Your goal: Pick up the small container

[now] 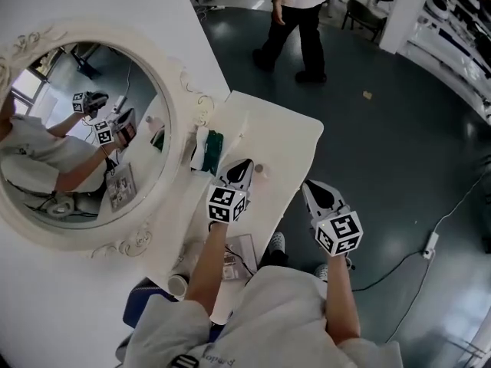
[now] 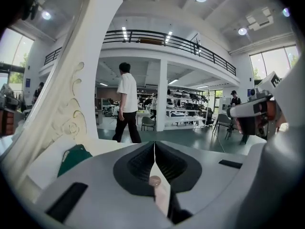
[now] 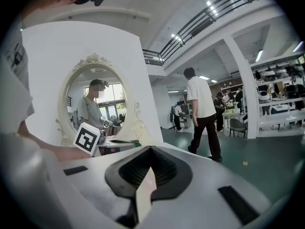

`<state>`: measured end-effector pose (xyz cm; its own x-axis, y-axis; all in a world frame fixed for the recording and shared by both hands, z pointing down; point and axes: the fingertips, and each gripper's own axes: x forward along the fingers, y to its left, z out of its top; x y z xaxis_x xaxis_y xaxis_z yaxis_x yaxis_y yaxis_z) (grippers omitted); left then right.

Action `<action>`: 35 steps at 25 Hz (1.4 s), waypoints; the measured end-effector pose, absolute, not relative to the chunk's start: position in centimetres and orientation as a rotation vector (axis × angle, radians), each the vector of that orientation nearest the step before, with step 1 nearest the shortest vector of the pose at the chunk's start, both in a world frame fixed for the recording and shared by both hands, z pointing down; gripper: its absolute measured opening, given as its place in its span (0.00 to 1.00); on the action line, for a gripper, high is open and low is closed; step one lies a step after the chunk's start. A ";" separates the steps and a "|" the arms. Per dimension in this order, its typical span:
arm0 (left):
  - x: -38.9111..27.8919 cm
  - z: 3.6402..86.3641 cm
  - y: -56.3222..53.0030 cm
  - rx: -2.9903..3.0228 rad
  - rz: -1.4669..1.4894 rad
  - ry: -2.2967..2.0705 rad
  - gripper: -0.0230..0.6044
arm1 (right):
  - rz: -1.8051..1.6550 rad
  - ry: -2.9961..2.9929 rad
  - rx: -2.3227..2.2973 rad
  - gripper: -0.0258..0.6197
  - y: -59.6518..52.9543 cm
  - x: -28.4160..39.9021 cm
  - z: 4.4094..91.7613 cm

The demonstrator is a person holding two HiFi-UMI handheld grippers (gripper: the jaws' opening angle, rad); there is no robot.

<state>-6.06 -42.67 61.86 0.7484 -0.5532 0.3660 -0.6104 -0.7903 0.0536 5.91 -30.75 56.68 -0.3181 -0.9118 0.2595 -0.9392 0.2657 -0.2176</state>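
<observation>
The small container [image 1: 261,170] is a little pale pink round pot on the white table [image 1: 291,140]. My left gripper [image 1: 243,164] hangs over the table just left of the pot, jaws shut and holding nothing. In the left gripper view its tips [image 2: 154,144] meet, and the pot's lid [image 2: 155,180] shows through the gap lower down between the jaws. My right gripper [image 1: 311,187] is off the table's right edge, above the dark floor. Its jaws [image 3: 150,150] are shut with nothing between them.
A large oval mirror [image 1: 173,71] in an ornate white frame leans along the table's left side. A green item [image 1: 212,146] and a white one [image 1: 199,152] lie ahead of the left gripper. Papers [image 1: 239,255] and a cup [image 1: 178,284] sit near me. A person [image 1: 295,21] walks beyond the table.
</observation>
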 end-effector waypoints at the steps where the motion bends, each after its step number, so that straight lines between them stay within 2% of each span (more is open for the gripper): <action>1: -6.3 62.5 -42.6 2.775 0.499 -0.926 0.08 | 0.520 -2.432 1.788 0.06 -30.6 5.6 56.8; 9: -6.9 68.1 -41.8 2.723 0.512 -0.858 0.09 | 0.611 -2.339 1.840 0.06 -28.6 5.4 59.6; 16: -5.4 69.9 -41.9 2.778 0.472 -0.790 0.32 | 0.650 -2.283 1.853 0.06 -27.3 5.9 61.3; 21: -3.9 72.7 -42.2 2.788 0.519 -0.774 0.41 | 0.630 -2.255 1.860 0.06 -27.2 6.4 61.3; 27: -3.8 76.2 -42.3 2.806 0.671 -0.803 0.41 | 0.622 -2.209 1.859 0.06 -25.6 6.4 61.4; 35: -3.3 76.1 -42.4 2.813 0.581 -0.878 0.33 | 0.618 -2.185 1.870 0.06 -25.0 6.9 61.5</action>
<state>-3.35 -42.39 76.07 0.7553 -0.5185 0.4008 -0.5719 -0.8202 0.0165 6.87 -24.98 61.49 -0.1797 -0.8933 0.4119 -0.9767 0.1122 -0.1827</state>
